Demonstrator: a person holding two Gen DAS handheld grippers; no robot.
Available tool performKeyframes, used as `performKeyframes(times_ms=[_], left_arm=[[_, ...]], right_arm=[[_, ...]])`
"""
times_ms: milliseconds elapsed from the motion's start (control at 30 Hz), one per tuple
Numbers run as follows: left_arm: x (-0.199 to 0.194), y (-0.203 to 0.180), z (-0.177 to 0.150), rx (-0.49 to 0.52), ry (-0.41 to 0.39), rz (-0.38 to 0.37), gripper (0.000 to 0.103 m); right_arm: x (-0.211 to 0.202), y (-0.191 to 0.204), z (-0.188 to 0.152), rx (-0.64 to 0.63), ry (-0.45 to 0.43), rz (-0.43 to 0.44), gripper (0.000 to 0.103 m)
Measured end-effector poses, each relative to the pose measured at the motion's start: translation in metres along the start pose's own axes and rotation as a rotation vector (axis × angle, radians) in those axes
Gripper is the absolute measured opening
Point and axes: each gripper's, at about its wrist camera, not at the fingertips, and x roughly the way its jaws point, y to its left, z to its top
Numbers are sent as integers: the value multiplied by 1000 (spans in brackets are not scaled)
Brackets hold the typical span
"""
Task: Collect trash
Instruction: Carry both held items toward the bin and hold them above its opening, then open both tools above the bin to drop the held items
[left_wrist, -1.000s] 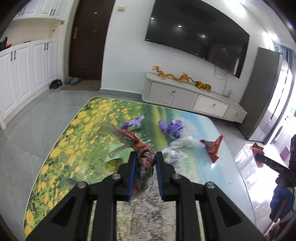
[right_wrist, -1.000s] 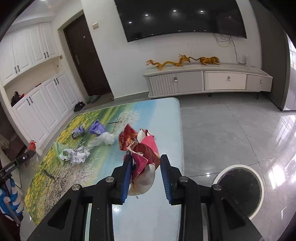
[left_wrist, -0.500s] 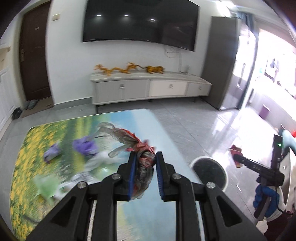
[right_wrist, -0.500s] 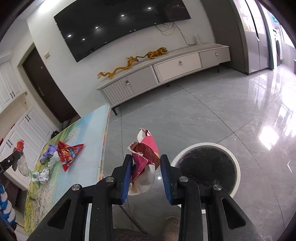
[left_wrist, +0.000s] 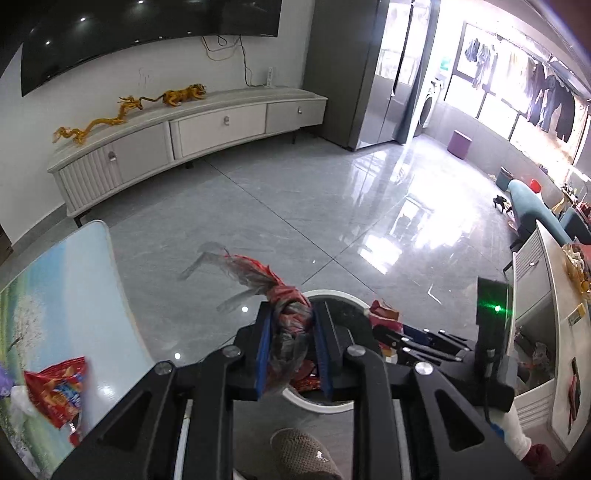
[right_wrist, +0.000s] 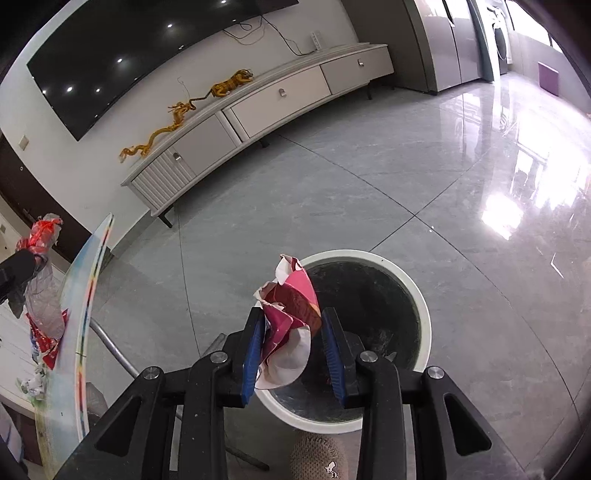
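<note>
The left gripper's (left_wrist: 291, 332) fingers cover the near half of the white bin (left_wrist: 334, 294), so most of its contents stay hidden. A red snack bag (left_wrist: 55, 387) on the table (left_wrist: 74, 295) is blurred (its print unreadable). The slipper (right_wrist: 319, 458) is cut off by the bottom edge.

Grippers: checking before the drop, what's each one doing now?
Left gripper: jaws opening around crumpled clear-and-red plastic wrapper.
Right gripper: shut on crumpled pink paper packet.
</note>
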Motion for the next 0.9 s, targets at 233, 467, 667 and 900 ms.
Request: performKeyframes(times_ms=[233,467,667,900], left_arm=[[55,-18,21,-50,68,-111,34],[61,-24,26,-63,72,-128,53],[24,-6,20,-98,1,-71,53],[-53,3,13,-109,-185,31,53]], right_arm=[[18,-18,2,27,28,-43,48],[14,-27,0,59,19,-68,50],[-9,-18,1,66,-21,-56,50],[-56,18,8,21,-115,-13,57]])
